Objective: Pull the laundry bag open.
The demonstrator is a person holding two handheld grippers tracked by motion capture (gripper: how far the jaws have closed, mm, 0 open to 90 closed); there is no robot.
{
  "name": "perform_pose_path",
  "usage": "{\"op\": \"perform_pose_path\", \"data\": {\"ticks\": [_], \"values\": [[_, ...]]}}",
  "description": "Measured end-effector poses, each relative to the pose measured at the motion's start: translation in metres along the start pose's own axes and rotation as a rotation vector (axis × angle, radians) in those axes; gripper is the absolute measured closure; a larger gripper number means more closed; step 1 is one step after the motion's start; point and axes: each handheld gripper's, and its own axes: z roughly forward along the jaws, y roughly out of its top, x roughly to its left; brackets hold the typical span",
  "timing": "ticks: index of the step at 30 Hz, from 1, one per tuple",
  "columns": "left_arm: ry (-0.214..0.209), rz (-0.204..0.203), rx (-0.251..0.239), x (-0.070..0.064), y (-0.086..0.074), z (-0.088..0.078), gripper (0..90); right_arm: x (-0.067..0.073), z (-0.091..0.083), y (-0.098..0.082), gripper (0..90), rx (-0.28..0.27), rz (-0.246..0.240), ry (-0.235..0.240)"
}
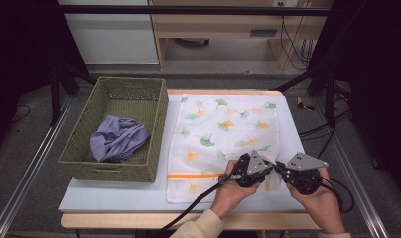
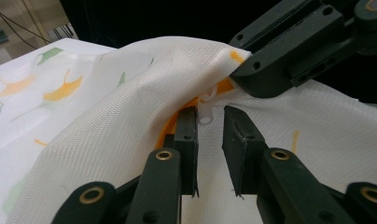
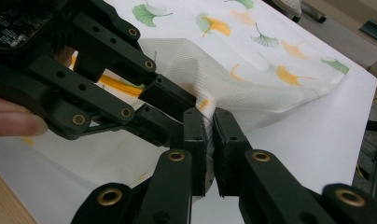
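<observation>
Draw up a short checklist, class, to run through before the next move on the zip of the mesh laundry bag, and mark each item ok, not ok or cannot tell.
1. Right tool clamps the mesh laundry bag: ok, jaws shut on a raised fold.
2. Left tool lined up on the zipper pull: ok, the pull sits between its jaws.
3. Left tool pressing the pull: not ok, a gap shows on either side.
4. Bag lifted off the table at the zip: ok.
5. Basket in place beside the bag, purple cloth inside: ok.
6. Zip open or shut: cannot tell.
</observation>
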Motion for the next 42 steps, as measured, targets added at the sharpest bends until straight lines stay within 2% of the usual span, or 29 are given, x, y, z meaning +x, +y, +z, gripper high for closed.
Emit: {"op": "perform_pose_path", "data": {"ticks": [10,16,22,25,29,33,36,40,42], "values": [[0.025,0.003,-0.019,-0.0019,-0.0008,0.0025,75.0,-0.0003,0.0007,-0.0005,85.0,-0.003,0.007,0.005],[0.03,-0.038,-0.025,-0.0001,-0.0014,0.0027,82.1,-0.0002,0.0012,-0.0005,85.0,-0.002,0.007,0.006],[0.032,-0.039,-0.024,-0.0008,-0.0013,0.0021,83.2,-0.0017,0.0003,-0.0014,85.0,-0.005,0.021,0.003],[0.025,-0.045,-0.024,-0.001,-0.0013,0.0009,83.3,-0.0026,0.0,-0.0018,84.9,-0.006,0.024,0.001],[-0.005,-0.05,-0.02,-0.0006,-0.0012,-0.0014,83.2,-0.0048,-0.0011,-0.0027,84.9,-0.014,0.039,-0.001],[-0.025,-0.062,-0.03,0.0013,-0.0005,-0.0007,82.4,-0.0052,-0.0021,-0.0027,85.0,-0.027,0.05,0.017],[-0.02,-0.052,-0.037,0.0009,0.0002,0.0016,79.8,-0.0048,-0.0017,-0.0023,85.0,-0.025,0.045,0.016],[0.025,-0.041,-0.04,-0.0012,-0.0001,0.0033,76.9,-0.0047,-0.0011,-0.0025,85.0,-0.033,0.05,0.021],[0.032,-0.034,-0.038,-0.002,-0.0008,0.0046,77.4,-0.0049,-0.0006,-0.0031,85.0,-0.033,0.058,0.023]]}}
